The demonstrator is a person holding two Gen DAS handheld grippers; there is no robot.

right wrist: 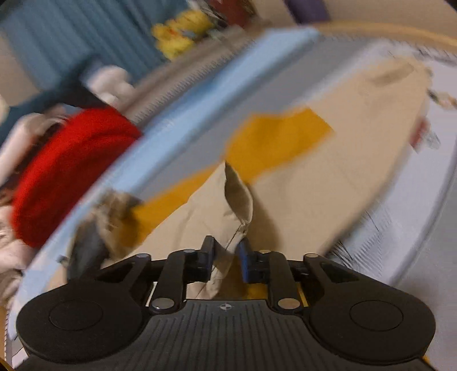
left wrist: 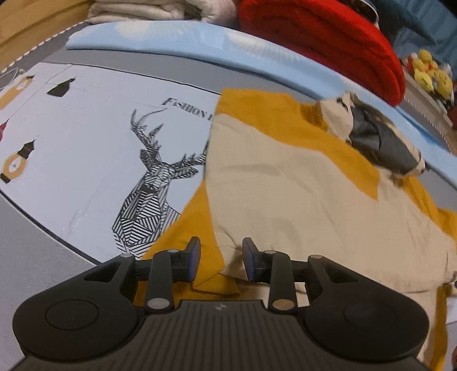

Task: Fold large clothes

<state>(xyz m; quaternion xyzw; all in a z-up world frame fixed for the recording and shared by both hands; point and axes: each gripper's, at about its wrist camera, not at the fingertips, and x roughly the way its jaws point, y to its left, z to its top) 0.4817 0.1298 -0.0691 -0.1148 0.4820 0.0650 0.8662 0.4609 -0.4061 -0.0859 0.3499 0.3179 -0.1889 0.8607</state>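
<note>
A large beige and mustard-yellow jacket (left wrist: 300, 182) with a fur-trimmed hood (left wrist: 380, 142) lies spread on a printed table cover. My left gripper (left wrist: 220, 261) is open, with its fingers on either side of a beige and yellow edge at the jacket's near corner. In the right wrist view the jacket (right wrist: 328, 177) is blurred by motion. My right gripper (right wrist: 226, 258) is shut on a raised fold of beige jacket cloth (right wrist: 234, 205), lifting it. The fur hood also shows in the right wrist view (right wrist: 94, 237), at the left.
The cover (left wrist: 100, 137) carries a striped deer print (left wrist: 151, 199) and a pale blue border (left wrist: 200, 40). A folded red knit (left wrist: 320, 37) and white clothes (left wrist: 137, 11) lie beyond it. Yellow plush toys (left wrist: 428, 74) sit at the far right.
</note>
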